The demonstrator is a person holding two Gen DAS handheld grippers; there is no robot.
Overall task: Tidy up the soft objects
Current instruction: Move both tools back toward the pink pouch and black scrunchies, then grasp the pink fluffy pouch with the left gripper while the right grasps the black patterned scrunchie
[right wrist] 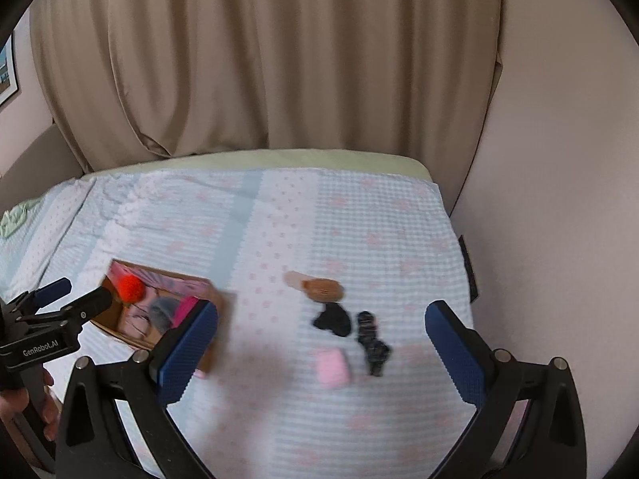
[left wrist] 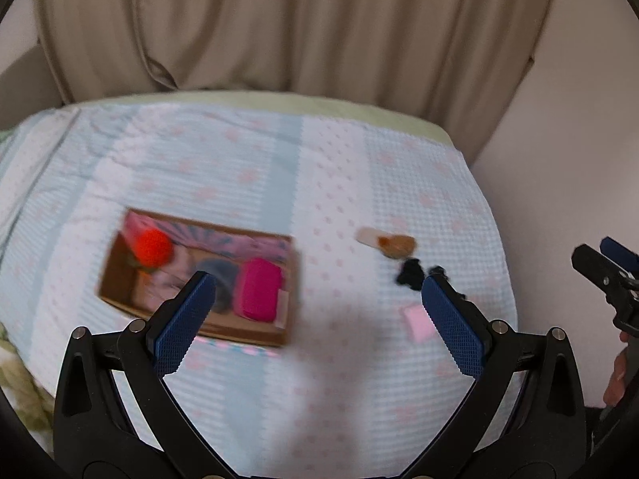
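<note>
Both tools empty: left hand-held gripper (left wrist: 315, 307) spread wide, right hand-held gripper (right wrist: 321, 343) spread wide. Cardboard box (left wrist: 120, 259) on the bed (right wrist: 279, 215), at nine o'clock of the loose items, held a red ball (left wrist: 153, 247), magenta pouch (left wrist: 259, 293) and something grey. Four left out: tan piece (right wrist: 323, 289), two black pieces (right wrist: 333, 319), pink pad (right wrist: 331, 365). Roughly half done.
</note>
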